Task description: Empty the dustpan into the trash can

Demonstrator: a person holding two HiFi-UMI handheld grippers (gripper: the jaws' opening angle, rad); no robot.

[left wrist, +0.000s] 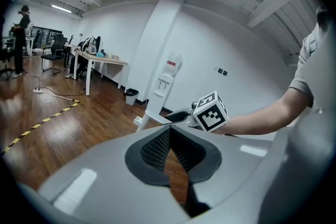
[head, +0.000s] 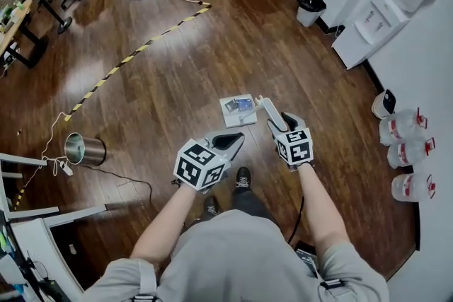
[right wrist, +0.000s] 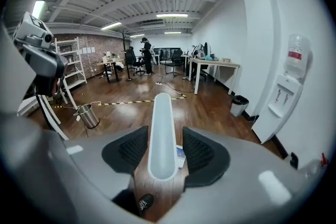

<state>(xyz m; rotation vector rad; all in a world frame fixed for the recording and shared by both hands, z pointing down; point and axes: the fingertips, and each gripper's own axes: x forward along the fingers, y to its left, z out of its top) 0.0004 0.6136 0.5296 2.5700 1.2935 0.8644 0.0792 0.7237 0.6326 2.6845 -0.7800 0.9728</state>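
Note:
A white dustpan (head: pixel 237 111) lies on the wood floor just ahead of my feet, with some litter in it. Its long white handle (right wrist: pixel 161 131) rises between the jaws of my right gripper (right wrist: pixel 163 150), which stand open beside it, the pads just off it. In the head view the right gripper (head: pixel 277 122) is over the handle (head: pixel 270 109). My left gripper (head: pixel 233 141) is shut and empty, to the left of the pan; its jaws (left wrist: pixel 169 136) meet with nothing between them. A metal trash can (head: pixel 85 149) stands at the left, also in the right gripper view (right wrist: pixel 88 115).
A black bin with a white liner (head: pixel 310 8) stands by the far wall near a white water dispenser (head: pixel 382 14). Water bottles (head: pixel 407 145) line the right wall. Yellow-black tape (head: pixel 134 53) and a cable (head: pixel 120 177) cross the floor. A white rack (head: pixel 28 208) is at the lower left.

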